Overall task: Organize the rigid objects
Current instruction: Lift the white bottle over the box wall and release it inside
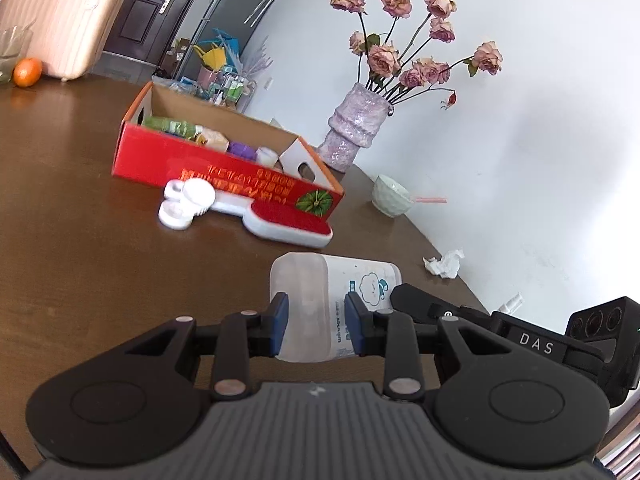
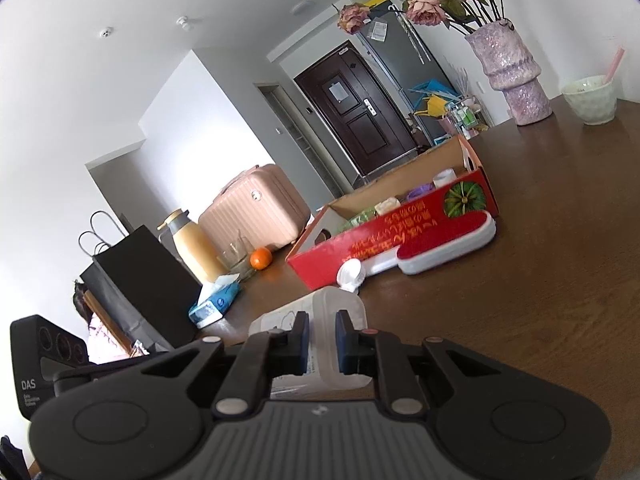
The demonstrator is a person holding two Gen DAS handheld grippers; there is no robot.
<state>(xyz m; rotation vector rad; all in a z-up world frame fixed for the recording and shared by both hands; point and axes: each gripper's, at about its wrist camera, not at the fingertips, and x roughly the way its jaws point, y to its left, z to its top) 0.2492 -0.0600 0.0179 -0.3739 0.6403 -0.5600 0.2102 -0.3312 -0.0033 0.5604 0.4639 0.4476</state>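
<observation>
A translucent white plastic bottle (image 1: pixel 320 304) with a cloud label lies sideways, held between both grippers. My left gripper (image 1: pixel 316 320) is shut on its clear end. My right gripper (image 2: pixel 322 340) is shut on the same bottle (image 2: pixel 320 312) from the other side; its fingers (image 1: pixel 416 300) show in the left wrist view. Beyond stands a red open cardboard box (image 1: pixel 224 176) holding several small items; it also shows in the right wrist view (image 2: pixel 384 236). A white-and-red lint brush (image 1: pixel 288 224) and a white round-capped object (image 1: pixel 188 200) lie against the box front.
On the brown table (image 1: pixel 80 240): a purple vase of dried roses (image 1: pixel 356 128), a pale green cup (image 1: pixel 392 196), a crumpled tissue (image 1: pixel 444 264), an orange (image 2: pixel 261 258), a tissue pack (image 2: pixel 216 300), a black paper bag (image 2: pixel 140 280), a yellow jug (image 2: pixel 192 248) and a pink suitcase (image 2: pixel 256 208).
</observation>
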